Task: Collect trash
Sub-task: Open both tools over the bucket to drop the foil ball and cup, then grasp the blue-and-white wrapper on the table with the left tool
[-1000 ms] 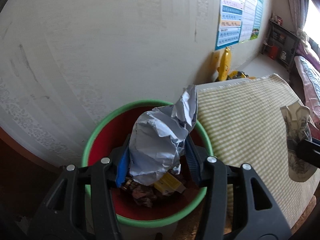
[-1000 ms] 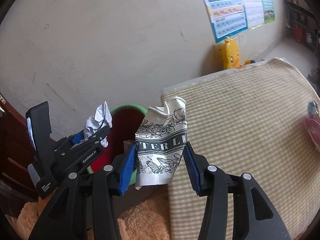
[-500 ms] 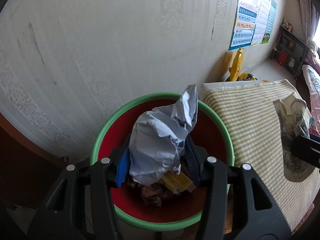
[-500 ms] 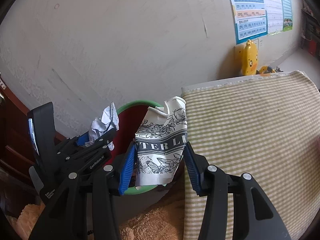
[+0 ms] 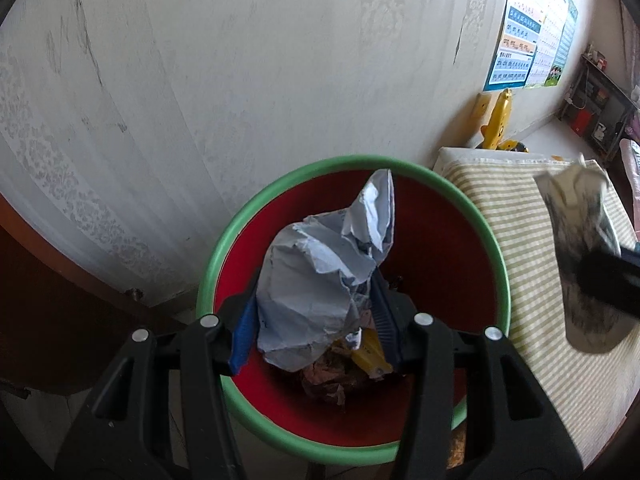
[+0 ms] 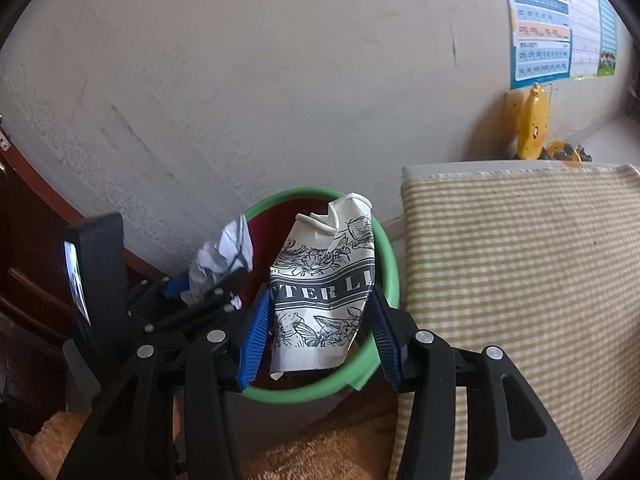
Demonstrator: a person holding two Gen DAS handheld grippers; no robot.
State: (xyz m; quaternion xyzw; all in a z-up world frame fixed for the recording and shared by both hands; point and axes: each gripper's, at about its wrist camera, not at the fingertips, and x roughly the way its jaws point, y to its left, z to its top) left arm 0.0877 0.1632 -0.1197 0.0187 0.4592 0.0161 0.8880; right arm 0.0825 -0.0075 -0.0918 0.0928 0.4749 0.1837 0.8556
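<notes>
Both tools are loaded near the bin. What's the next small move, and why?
Probably open the left tool: its crumpled paper hangs over the open mouth of the red bin, above trash already inside. The right tool, gripping the crushed paper cup, looks closer to the rim, so it follows.

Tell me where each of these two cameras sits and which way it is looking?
Left wrist view: on the left hand-held gripper, looking down into the red bin; its fingers clamp crumpled paper.
Right wrist view: on the right hand-held gripper, facing bin and wall; its fingers clamp a crushed paper cup.
Shared: bin, striped mat, paper, cup, and the left hand-held gripper.
</notes>
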